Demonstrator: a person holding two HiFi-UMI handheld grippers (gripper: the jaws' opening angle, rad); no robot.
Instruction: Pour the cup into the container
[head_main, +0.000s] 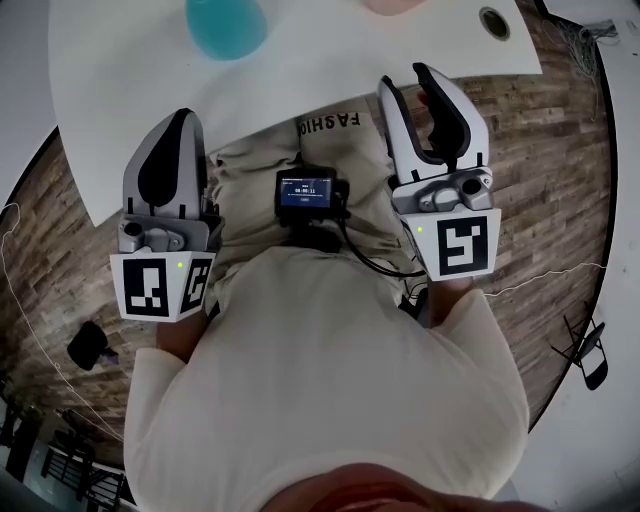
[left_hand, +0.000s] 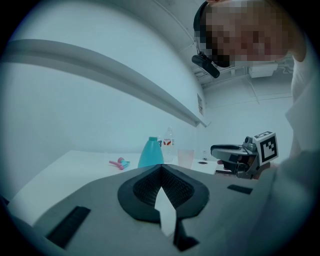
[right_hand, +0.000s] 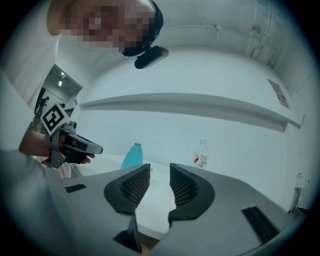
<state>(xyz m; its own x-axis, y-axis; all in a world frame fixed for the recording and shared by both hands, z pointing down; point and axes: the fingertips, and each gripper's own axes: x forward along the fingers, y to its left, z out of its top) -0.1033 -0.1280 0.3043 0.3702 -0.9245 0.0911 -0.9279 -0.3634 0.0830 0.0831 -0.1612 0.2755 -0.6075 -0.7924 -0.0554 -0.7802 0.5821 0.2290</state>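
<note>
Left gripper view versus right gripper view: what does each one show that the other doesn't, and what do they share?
Only the left gripper view: the clear cup, a pink and teal item and the right claw's marker cube. Only the right gripper view: the left claw's marker cube. Both: the blue bottle, the clear labelled bottle and the white table.

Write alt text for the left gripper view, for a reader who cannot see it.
The left gripper, tongs shut and empty, points across a white table toward a blue bottle and a clear cup; the right gripper shows at right.
</note>
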